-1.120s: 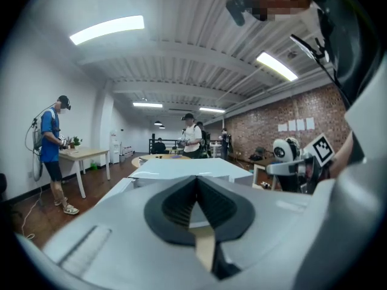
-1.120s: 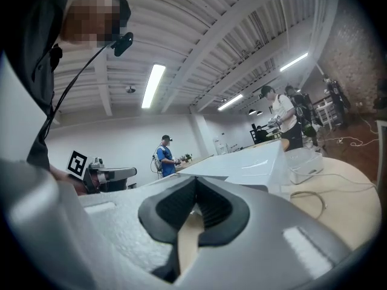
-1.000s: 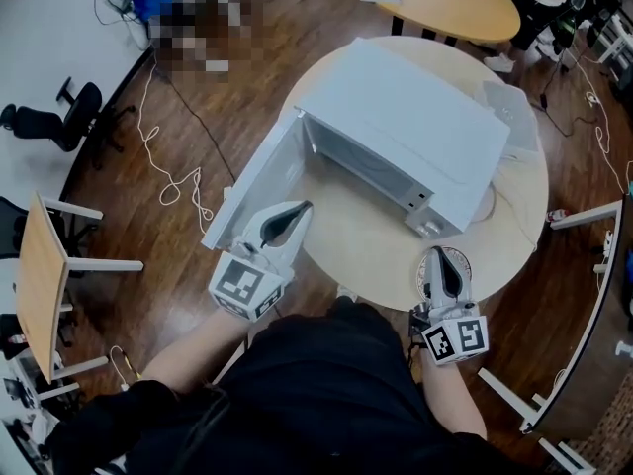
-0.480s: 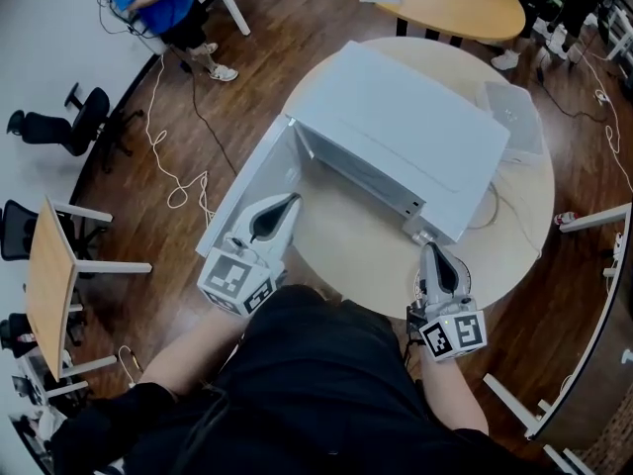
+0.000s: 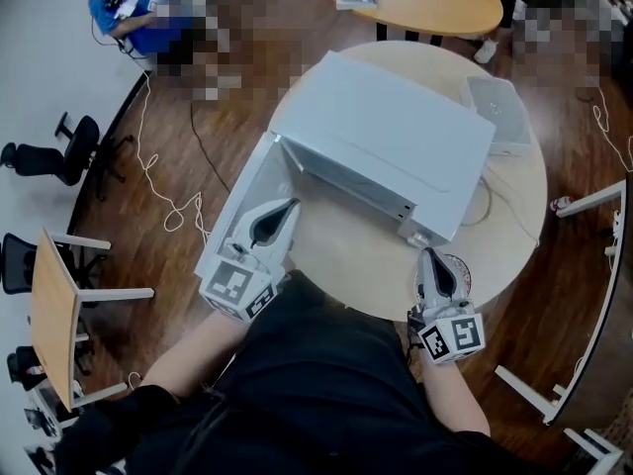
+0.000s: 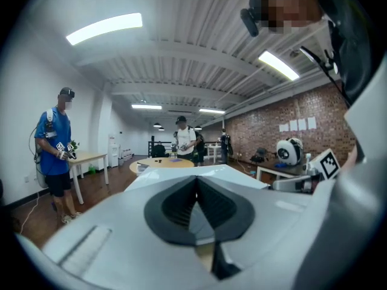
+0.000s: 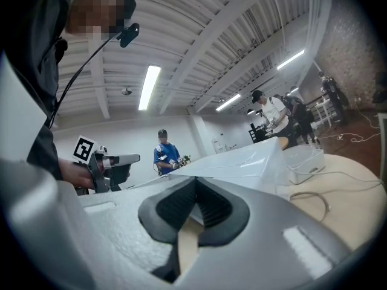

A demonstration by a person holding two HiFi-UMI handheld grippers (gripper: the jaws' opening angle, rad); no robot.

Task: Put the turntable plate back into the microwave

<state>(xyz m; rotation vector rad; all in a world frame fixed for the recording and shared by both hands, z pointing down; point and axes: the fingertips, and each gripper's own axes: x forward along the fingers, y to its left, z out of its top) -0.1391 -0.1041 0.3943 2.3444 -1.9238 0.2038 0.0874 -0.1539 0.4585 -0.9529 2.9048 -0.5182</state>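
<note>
**Head view, centre.** The white box-shaped microwave (image 5: 396, 146) stands on the round beige wooden table (image 5: 346, 247). Its white hinged door (image 5: 247, 181) is swung open toward the lower left, and the cavity is exposed.

**Left gripper (image 5: 288, 208).** It is located left of centre, above the open door, with its tips directed at the cavity mouth. In the left gripper view the black ribbed pads (image 6: 172, 204) meet at their tips. The fingers are closed together with nothing between them.

**Right gripper (image 5: 431, 256).** It is located at lower right, at the near edge of the table, just below the near right corner of the microwave. In the right gripper view the fingers (image 7: 211, 207) are pressed together and empty. Only beige table surface shows through the slot beneath them.

**Turntable plate.** The round clear glass turntable plate (image 5: 461, 265) lies flat on the table at lower right. It is outside the microwave, just beside the right gripper and partly hidden by it. Contact between the two cannot be determined.

**Other items.**
- A clear plastic lidded container (image 5: 499, 117) sits on the table at upper right, beside the far end of the microwave.
- A thin pale cable (image 5: 487, 206) loops on the table below the container.
- An oval wooden table (image 5: 425, 3) stands at the top of the frame.
- A black office chair (image 5: 45, 151) stands at the left edge.
</note>
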